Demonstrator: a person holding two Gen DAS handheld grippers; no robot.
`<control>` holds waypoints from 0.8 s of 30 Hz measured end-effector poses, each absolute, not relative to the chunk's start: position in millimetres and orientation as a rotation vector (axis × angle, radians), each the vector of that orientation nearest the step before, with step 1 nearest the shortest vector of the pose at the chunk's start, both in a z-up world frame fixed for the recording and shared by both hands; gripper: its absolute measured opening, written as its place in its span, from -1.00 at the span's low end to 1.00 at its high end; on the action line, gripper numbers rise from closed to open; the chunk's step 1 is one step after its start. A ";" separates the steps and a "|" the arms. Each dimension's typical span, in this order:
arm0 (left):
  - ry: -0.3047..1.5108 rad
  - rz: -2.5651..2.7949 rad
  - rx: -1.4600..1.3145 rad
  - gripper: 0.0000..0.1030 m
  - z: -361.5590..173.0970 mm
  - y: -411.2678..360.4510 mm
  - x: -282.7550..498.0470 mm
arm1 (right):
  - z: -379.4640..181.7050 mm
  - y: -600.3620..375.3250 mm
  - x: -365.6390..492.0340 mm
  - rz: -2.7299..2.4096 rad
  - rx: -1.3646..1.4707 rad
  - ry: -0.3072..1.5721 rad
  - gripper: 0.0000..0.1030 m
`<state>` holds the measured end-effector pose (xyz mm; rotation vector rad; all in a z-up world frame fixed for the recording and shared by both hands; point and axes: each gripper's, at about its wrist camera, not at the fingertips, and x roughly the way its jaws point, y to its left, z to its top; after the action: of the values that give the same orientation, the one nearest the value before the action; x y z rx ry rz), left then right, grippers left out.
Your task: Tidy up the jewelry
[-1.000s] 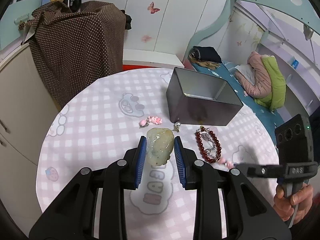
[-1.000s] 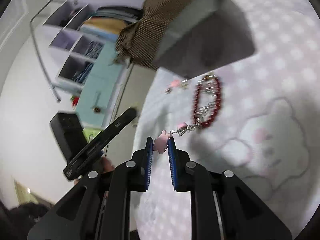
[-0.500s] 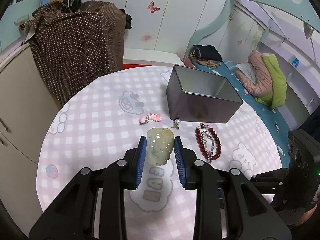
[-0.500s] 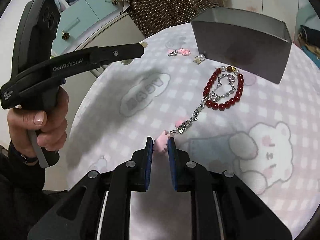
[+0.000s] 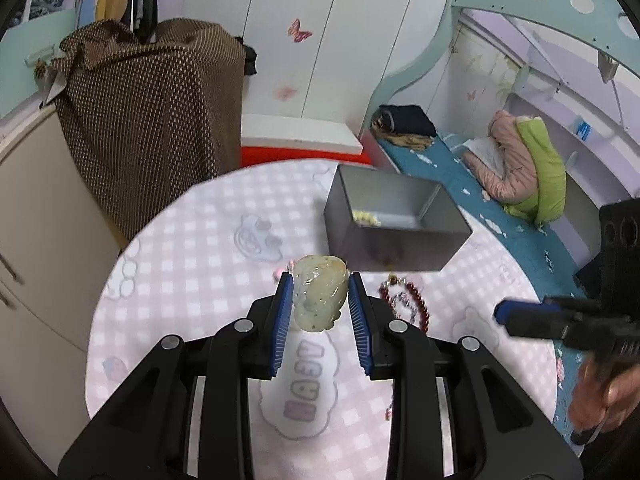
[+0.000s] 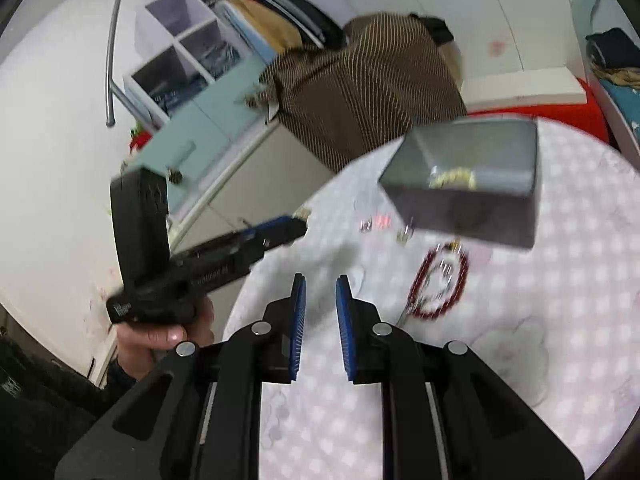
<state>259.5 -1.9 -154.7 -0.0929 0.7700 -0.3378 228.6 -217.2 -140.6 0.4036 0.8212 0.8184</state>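
Observation:
My left gripper (image 5: 320, 280) is shut on a pale green-yellow jade pendant (image 5: 320, 304), held above the pink checked table (image 5: 180, 280) in front of the grey metal box (image 5: 400, 248). A red bead bracelet (image 5: 422, 310) with a silver chain lies on the cloth to the pendant's right. In the right wrist view my right gripper (image 6: 321, 280) hangs above the table. Its jaws stand narrowly apart with nothing between them. The bracelet (image 6: 418, 280) lies ahead to its right, and the box (image 6: 472, 216) holds a yellow piece (image 6: 452, 178).
Small pink earrings (image 6: 380, 222) and a pearl piece (image 6: 404, 234) lie by the box's near wall. A brown dotted cloth (image 5: 152, 120) covers furniture behind the table. A bed (image 5: 460, 160) runs along the right. A hand holds each gripper; the left one (image 6: 280, 228) shows at left.
The right gripper has risen and rolled, and the pink charm seen between its pads is gone from them. The left gripper keeps hold of the pendant and has barely moved.

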 end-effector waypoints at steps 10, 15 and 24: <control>0.776 -0.330 -0.092 -0.45 -155.8 -0.3 259.3 | -176.2 -208.9 231.5 0.568 0.184 0.935 -0.47; 0.787 -0.327 -0.093 -0.45 -160.3 -0.1 260.1 | -196.2 -196.5 244.7 0.402 0.092 0.945 -0.47; 0.791 -0.324 -0.092 -0.45 -162.1 0.2 259.5 | -212.1 -173.2 264.4 0.296 -0.096 0.961 -0.81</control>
<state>259.5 0.2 -162.1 -0.0916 0.7910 -0.3244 264.4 -173.2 -212.1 -0.0961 0.9608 0.2957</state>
